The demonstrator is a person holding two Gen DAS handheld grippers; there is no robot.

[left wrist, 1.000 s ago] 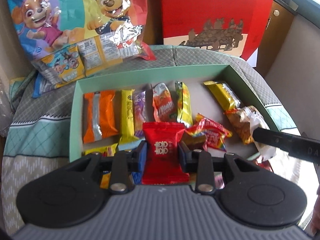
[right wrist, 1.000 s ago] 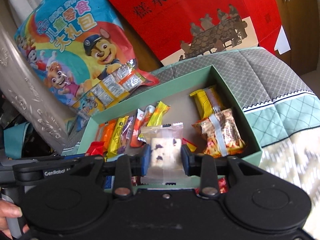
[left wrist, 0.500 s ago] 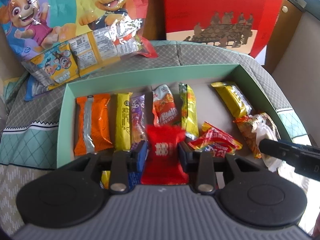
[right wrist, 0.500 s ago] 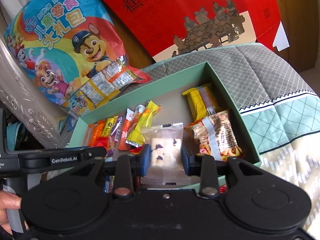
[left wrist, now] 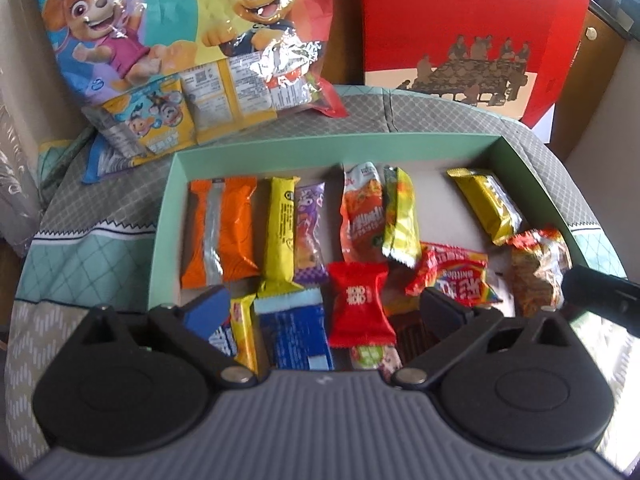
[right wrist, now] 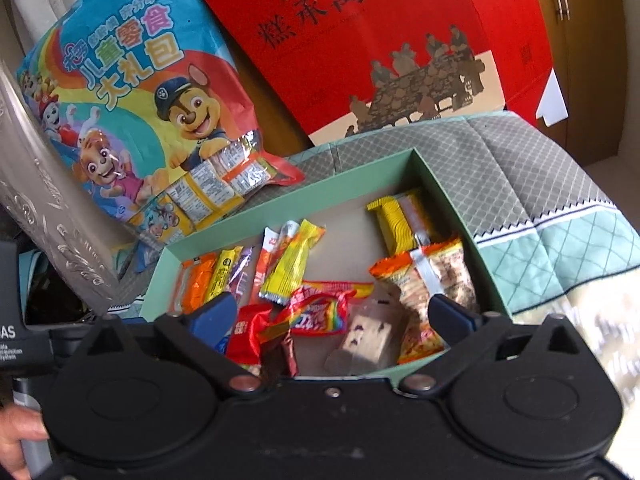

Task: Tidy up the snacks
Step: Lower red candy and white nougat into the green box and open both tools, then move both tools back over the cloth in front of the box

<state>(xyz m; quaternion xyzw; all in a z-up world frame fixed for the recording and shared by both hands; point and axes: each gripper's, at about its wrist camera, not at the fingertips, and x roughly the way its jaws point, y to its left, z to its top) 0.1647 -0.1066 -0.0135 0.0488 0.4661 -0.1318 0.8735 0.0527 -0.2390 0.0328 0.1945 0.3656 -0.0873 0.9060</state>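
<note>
A pale green box [left wrist: 320,145] lies on a quilted cushion and holds several wrapped snacks. My left gripper [left wrist: 324,312] is open over the box's near edge; a small red candy packet [left wrist: 358,304] lies loose between its fingers. My right gripper [right wrist: 338,316] is open too; a clear packet with a white nougat [right wrist: 370,334] lies in the box [right wrist: 372,170] between its fingers. An orange packet [left wrist: 220,230], yellow bars and a rainbow candy packet [left wrist: 456,278] lie in rows inside.
A large cartoon-dog snack bag [left wrist: 192,52] leans behind the box on the left, and a red gift bag [left wrist: 460,28] stands behind on the right. A wooden cabinet [right wrist: 576,40] is at far right. The other gripper's tip [left wrist: 600,300] reaches in from the right.
Both grippers have opened. The red candy packet has dropped from the left one and the nougat packet from the right one, and both now lie in the box.
</note>
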